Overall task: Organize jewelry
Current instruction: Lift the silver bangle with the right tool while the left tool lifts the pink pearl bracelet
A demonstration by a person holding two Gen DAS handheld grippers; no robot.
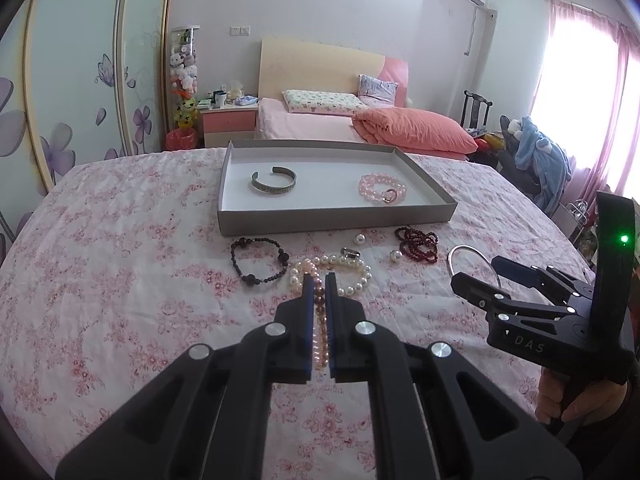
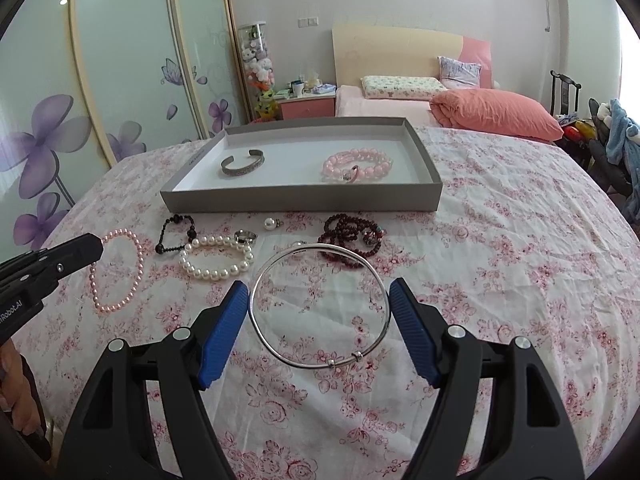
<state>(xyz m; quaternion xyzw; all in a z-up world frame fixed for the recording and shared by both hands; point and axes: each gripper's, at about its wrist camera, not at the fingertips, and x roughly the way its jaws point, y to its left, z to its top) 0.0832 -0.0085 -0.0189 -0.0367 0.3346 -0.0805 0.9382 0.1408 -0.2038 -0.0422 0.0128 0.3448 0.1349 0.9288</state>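
My left gripper [image 1: 319,280] is clamped on the pink bead bracelet [image 2: 116,272], which dangles from its tip above the floral bedspread [image 2: 500,280]. My right gripper [image 2: 318,300] grips the thin silver bangle [image 2: 320,304] across its width, both blue pads [image 2: 224,332] touching the ring. Beyond them I see the grey tray [image 2: 300,200] holding a silver cuff [image 2: 242,166] and a pale pink bracelet [image 2: 358,166]. Just before the tray lie the white pearl bracelet [image 2: 216,258], dark red beads [image 2: 352,236], black beads [image 2: 176,234] and a loose pearl [image 2: 271,223].
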